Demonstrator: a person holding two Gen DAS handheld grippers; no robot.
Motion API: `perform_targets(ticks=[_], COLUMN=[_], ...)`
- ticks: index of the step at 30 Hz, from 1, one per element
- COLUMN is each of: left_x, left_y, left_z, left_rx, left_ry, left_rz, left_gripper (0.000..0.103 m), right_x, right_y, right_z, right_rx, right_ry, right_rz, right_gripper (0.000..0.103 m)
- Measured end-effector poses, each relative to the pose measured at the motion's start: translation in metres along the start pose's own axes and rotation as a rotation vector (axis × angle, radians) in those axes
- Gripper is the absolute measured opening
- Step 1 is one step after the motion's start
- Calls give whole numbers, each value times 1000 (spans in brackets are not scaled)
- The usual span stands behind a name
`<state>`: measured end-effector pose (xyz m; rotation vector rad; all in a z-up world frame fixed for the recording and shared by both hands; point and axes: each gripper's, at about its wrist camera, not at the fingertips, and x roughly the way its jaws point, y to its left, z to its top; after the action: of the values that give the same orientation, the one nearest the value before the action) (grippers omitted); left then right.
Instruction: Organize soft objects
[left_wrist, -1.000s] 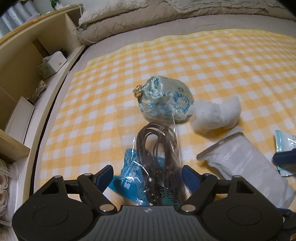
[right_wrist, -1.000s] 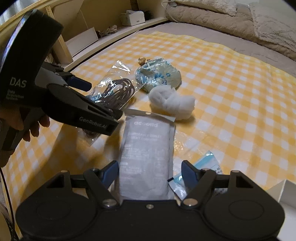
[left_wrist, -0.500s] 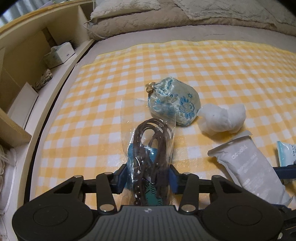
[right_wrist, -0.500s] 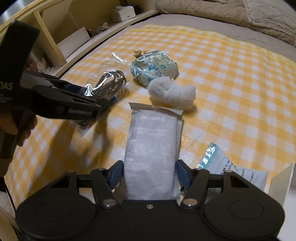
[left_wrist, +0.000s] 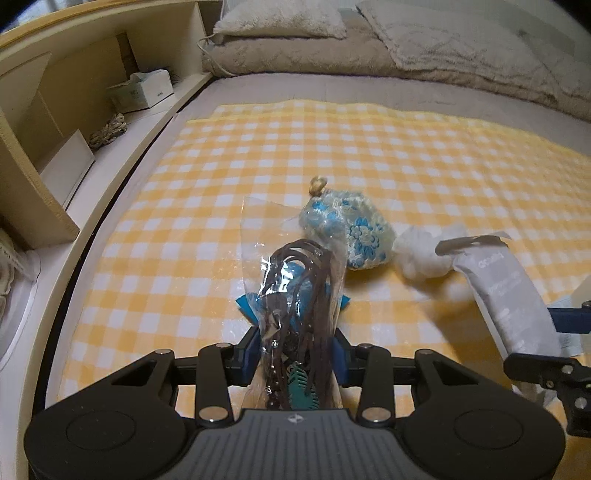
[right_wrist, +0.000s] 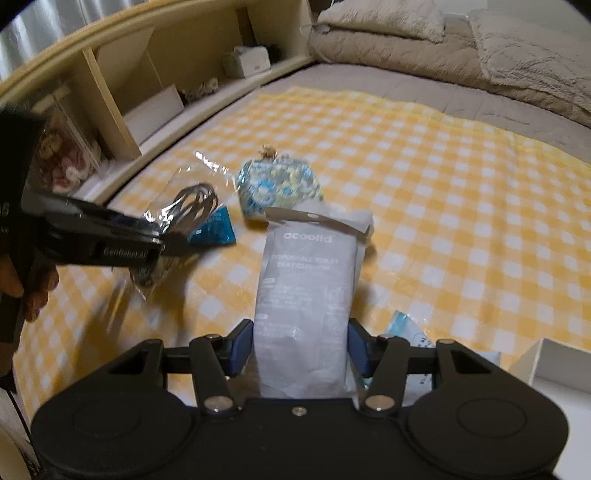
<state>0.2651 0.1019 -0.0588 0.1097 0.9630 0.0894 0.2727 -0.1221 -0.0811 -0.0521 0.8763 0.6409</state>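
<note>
On checked cloth (left_wrist: 406, 155): crinkly clear cord bag (left_wrist: 299, 295), flat grey pouch (right_wrist: 306, 288), lifted.

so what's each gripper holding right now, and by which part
The left hand-held gripper is closing on the clear bag of brown cords near its lower end; the right hand-held gripper is closing on the grey packet at its lower part.

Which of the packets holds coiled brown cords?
The clear plastic bag between the closing left tongs; the grey packet in the right tongs is opaque and printed.
</note>
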Motion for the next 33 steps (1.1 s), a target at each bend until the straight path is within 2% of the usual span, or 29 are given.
perform_targets(ticks=[4,8,10,15,22,27,33], left_x=[-20,-43,-51,-43,-34,-36,-44], left_y=[-3,-9,-11,-14,-30,-37,-46], left_z=[-3,-4,-4,-15,-52,-73,-88], left_rx=[-10,17,29,8,87,145,211], left_ry=[-43,-111,-121,-2,115,154,154], left_rz=[-18,-17,-28,-116,-182,-213,-263], left_gripper=[40,39,39,34,31,30,29], right_x=[-13,-28,-35,-43,-39,-30,-10], right_y=[-1,-2,-3,0,4,11,30], right_z=[1,2,4,5,0,-2,-11], right_rx=[4,1,8,1,-42,-88,-232], right_ry=[-31,-70,-87,-91,-71,-47,23], right_rz=[-2,-6,-3,-15,-36,-24,19], right_gripper=[55,55,55,55,55,55,55])
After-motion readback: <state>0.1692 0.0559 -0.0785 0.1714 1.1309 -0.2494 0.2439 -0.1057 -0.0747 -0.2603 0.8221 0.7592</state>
